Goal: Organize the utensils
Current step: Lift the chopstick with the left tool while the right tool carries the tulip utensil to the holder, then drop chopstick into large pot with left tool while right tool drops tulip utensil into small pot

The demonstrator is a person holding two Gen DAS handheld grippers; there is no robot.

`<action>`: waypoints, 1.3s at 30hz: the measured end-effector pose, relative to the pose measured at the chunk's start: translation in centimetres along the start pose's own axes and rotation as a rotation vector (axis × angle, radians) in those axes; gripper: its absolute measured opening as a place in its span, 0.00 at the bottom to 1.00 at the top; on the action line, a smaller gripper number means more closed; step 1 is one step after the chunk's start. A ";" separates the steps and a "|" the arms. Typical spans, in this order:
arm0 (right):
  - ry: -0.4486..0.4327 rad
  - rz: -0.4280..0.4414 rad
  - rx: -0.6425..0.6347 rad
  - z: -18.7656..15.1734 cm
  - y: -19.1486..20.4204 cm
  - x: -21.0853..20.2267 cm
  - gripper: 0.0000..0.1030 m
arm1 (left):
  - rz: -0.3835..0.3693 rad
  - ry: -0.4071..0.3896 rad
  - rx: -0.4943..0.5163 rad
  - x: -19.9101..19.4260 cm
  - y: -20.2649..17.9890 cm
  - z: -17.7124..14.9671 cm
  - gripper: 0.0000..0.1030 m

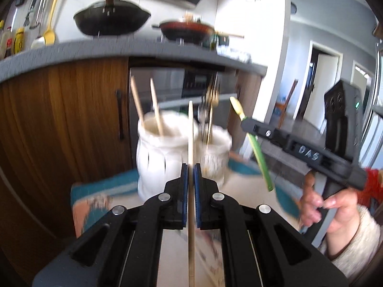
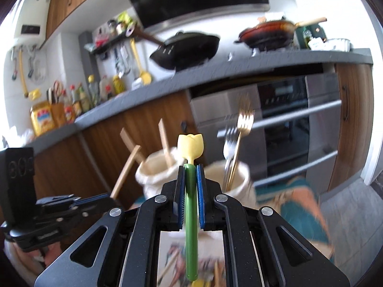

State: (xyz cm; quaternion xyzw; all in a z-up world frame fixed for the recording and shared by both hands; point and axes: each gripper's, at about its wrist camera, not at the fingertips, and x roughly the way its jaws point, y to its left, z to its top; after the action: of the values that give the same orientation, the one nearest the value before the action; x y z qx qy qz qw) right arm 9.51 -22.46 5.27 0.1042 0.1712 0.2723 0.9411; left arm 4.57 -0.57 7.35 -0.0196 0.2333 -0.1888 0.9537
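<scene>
My left gripper (image 1: 190, 166) is shut on a thin wooden chopstick (image 1: 190, 129) that stands upright between its blue pads. Behind it stand two white jars: the left jar (image 1: 165, 148) holds two wooden chopsticks, the right jar (image 1: 213, 160) holds several forks (image 1: 210, 102). My right gripper (image 2: 190, 167) is shut on a green-handled utensil (image 2: 191, 215) with a yellow tulip-shaped end (image 2: 190, 147), raised in front of both jars (image 2: 160, 174). In the left wrist view the right gripper (image 1: 247, 122) is at the right, with the green utensil (image 1: 259, 157) slanting through it.
A teal and orange patterned mat (image 1: 100, 191) lies under the jars. Behind are wooden cabinet doors (image 1: 59, 119), an oven (image 2: 287, 124) and a grey counter (image 1: 71, 52) with a black wok (image 1: 112, 21) and a red pan (image 1: 189, 30). A person's hand (image 1: 335, 205) grips the right tool.
</scene>
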 end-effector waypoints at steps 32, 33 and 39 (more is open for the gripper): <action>-0.169 -0.094 -0.022 1.4 -3.4 7.9 0.10 | 0.150 -0.372 0.079 6.7 0.0 5.9 0.05; -0.154 -0.095 -0.029 1.3 -3.3 8.1 0.10 | 0.149 -0.368 0.075 6.7 0.1 5.8 0.05; -0.122 -0.124 -0.098 0.5 -2.0 7.7 0.10 | 0.139 -0.350 0.047 5.9 0.3 4.2 0.05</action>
State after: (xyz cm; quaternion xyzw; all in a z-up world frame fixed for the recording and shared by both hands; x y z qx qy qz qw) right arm 16.76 -19.92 3.07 0.0637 0.1060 0.2145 0.9689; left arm 11.42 -2.70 8.46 -0.0135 0.0603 -0.1215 0.9907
